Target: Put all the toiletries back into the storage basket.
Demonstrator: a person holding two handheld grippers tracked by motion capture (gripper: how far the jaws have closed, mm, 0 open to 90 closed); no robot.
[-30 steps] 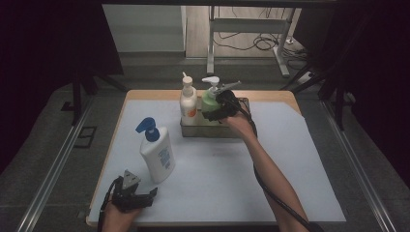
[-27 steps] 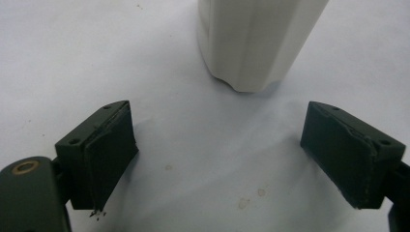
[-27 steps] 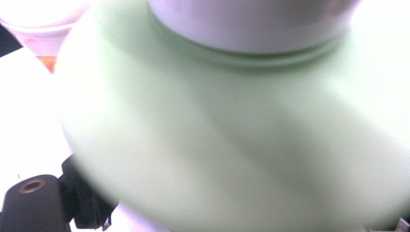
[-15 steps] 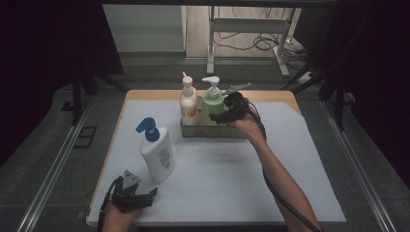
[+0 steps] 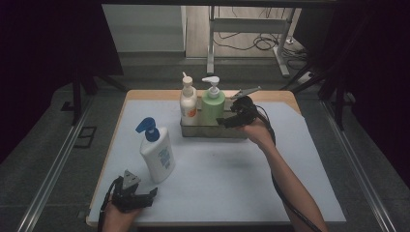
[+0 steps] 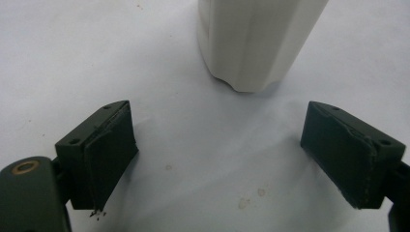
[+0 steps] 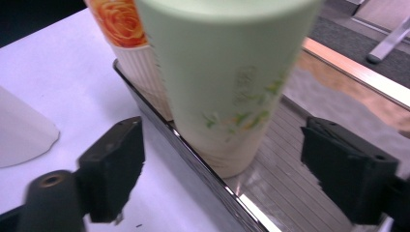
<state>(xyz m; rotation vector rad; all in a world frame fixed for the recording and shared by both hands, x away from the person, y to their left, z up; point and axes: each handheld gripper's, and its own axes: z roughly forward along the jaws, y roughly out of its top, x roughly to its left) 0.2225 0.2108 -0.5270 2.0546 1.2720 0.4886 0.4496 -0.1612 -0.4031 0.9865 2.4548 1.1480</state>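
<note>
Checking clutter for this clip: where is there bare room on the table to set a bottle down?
Bare room: the white mat between the blue-pump bottle and the forearm, and the right end of the tray. Crowded: the tray's left end, holding the orange-label bottle and green bottle.

floor (image 5: 58, 159): grey | desk frame (image 5: 241, 29): metal | surroundings: dark

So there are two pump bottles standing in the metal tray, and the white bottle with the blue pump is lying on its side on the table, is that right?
Not quite. The white bottle with the blue pump stands upright on the table, as the high view shows. The two pump bottles, the cream one and the green one, do stand in the metal tray.
</note>
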